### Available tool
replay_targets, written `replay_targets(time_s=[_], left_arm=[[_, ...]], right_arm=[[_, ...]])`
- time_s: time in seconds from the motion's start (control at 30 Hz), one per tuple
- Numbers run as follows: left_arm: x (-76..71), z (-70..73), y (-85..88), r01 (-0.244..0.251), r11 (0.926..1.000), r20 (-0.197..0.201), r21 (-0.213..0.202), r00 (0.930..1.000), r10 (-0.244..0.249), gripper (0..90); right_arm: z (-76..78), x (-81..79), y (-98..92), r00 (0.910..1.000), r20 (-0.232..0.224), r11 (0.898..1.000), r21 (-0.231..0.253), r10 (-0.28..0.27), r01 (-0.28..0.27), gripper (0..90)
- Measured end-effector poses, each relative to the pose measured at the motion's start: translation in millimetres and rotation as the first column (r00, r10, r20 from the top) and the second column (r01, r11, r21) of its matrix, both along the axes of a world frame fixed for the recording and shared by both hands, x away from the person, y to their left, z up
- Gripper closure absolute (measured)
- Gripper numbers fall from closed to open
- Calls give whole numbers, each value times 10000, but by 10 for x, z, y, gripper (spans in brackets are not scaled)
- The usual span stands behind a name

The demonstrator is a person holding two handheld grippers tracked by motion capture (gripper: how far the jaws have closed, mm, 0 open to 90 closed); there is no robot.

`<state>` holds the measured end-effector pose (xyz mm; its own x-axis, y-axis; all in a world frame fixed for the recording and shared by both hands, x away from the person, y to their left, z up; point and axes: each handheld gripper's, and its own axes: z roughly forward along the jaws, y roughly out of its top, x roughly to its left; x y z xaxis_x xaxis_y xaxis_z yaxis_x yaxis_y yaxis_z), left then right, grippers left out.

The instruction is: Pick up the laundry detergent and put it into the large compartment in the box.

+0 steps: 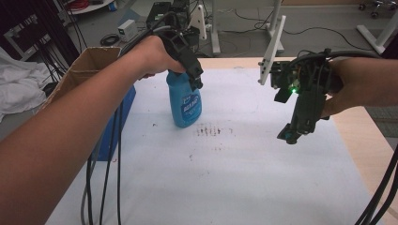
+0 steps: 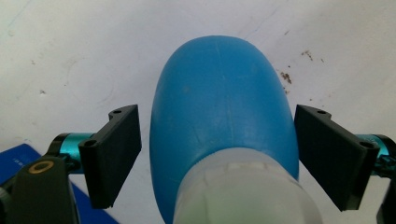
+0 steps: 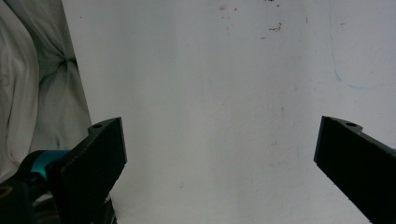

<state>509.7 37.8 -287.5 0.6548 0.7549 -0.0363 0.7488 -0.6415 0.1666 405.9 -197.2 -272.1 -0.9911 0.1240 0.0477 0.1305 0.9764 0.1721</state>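
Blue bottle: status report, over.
Left gripper straddling blue bottle, pads not touching. Right gripper open, empty, above white mat. Nothing in the way.

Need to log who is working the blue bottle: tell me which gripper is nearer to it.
Left. The left gripper straddles the blue bottle from above, pads not yet touching. The right gripper hangs well off to its right.

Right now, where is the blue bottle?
In the high view the blue bottle stands upright left of centre on the white table cover, under the left tongs, beside the cardboard box.
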Motion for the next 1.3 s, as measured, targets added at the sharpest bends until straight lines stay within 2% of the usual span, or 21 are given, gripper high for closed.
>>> replay_targets(time_s=[0.27, 0.5, 0.57, 0.8, 1.0, 1.2, 1.3], left_arm=[[-2, -4, 12, -80, 9999, -28, 116, 10000, 81, 185], [-6, -18, 14, -197, 9998, -30, 44, 9998, 197, 254], [-3, -24, 17, -161, 9998, -55, 147, 9999, 161, 254], [-1, -26, 20, -205, 9998, -76, 68, 9998, 206, 297], [-2, -21, 20, -208, 9997, -245, -98, 9995, 206, 363], [-2, -17, 23, -272, 9995, -289, -187, 9992, 267, 375], [-14, -1, 29, -184, 9998, -400, -84, 9990, 181, 377]], right_arm=[[4, -1, -1, 10000, -7, 10000, 13, -4, 4, 15], [5, -2, 5, 10000, 4, 10000, 4, 32, -32, 15], [4, -3, 5, 10000, 9, 10000, -4, 32, -32, 15], [3, 1, 3, 10000, 17, 10000, 7, 51, -51, 15], [4, -2, 6, 10000, 4, 10000, 39, 13, -13, 15], [9, -6, 0, 10000, -3, 10000, 52, -24, 24, 15], [15, -5, -4, 10000, 6, 10000, 74, -5, 5, 15]])
